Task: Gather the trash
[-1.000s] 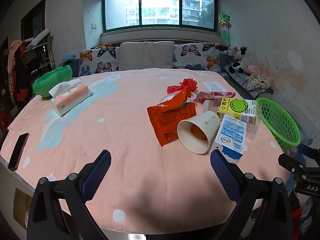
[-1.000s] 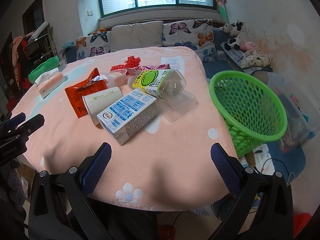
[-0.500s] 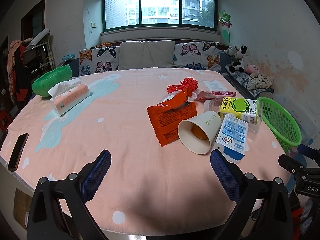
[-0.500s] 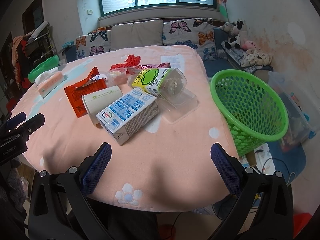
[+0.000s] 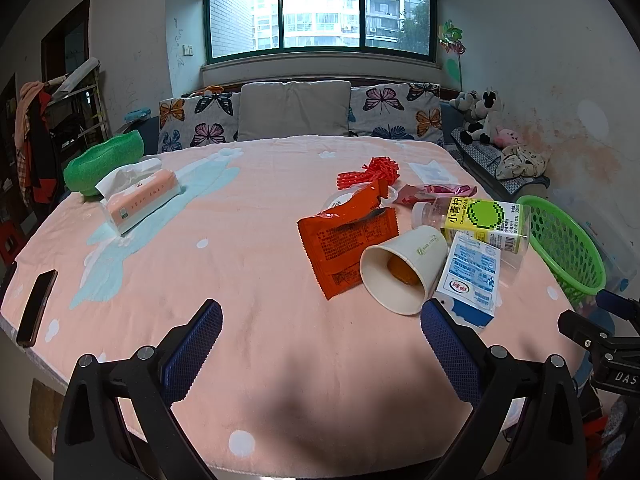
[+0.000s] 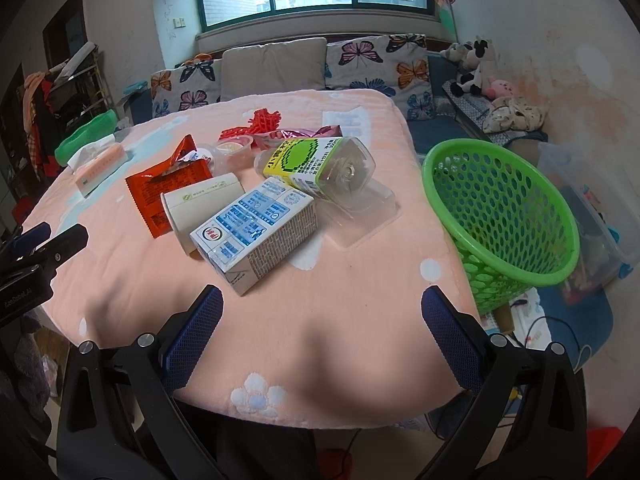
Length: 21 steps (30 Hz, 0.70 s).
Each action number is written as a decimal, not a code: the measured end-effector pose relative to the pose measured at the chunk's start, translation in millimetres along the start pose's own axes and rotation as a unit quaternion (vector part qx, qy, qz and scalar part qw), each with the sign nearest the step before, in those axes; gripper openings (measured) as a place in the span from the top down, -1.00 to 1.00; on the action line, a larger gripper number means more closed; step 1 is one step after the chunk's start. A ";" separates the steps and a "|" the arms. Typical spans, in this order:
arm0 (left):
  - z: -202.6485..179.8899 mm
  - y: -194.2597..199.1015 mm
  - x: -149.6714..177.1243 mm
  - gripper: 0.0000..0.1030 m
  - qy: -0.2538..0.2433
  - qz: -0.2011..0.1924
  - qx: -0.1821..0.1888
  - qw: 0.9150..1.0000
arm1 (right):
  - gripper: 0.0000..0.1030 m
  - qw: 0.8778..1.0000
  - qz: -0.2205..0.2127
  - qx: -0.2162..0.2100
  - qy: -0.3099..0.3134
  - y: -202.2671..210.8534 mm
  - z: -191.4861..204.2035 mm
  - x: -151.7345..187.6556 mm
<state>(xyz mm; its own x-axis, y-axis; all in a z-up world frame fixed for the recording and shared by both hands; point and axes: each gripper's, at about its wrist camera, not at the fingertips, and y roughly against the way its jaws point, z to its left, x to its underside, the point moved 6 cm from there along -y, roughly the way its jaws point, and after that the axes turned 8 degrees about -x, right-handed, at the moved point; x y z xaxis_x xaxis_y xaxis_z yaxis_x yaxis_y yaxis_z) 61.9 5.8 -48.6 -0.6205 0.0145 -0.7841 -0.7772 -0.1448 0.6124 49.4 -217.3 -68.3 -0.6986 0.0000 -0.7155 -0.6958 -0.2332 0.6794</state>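
Both the left gripper and the right gripper are spread wide and empty above the near table edge. Beyond lie one milk carton, one paper cup, one orange wrapper and one bottle, clustered and touching. One green basket stands beside the table, its base hidden; smaller litter behind is hard to make out.

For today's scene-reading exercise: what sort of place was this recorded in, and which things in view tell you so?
Most likely a lived-in room at home. Butterfly-print cushions line a bench under the window, stuffed toys sit in the corner, and a table under a pink cloth carries snack litter.
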 end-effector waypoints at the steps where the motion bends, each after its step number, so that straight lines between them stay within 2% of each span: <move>1: 0.8 -1.2 -1.8 -0.87 0.001 0.001 0.000 1.000 | -0.91 1.000 0.000 0.000 0.000 -1.0 -0.1 -1.5; 21: 12.7 -31.5 -19.4 -0.87 0.004 0.016 -0.008 1.000 | -0.91 0.999 -0.015 -0.020 0.033 -30.6 -19.3 -34.0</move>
<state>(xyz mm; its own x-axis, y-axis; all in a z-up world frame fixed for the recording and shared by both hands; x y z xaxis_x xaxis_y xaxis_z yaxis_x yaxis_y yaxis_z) 97.1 22.7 -51.4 -0.6448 0.0011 -0.7644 -0.7545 -0.1612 0.6362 97.6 -229.0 -67.9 -0.6645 -0.0565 -0.7451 -0.7075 -0.2735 0.6517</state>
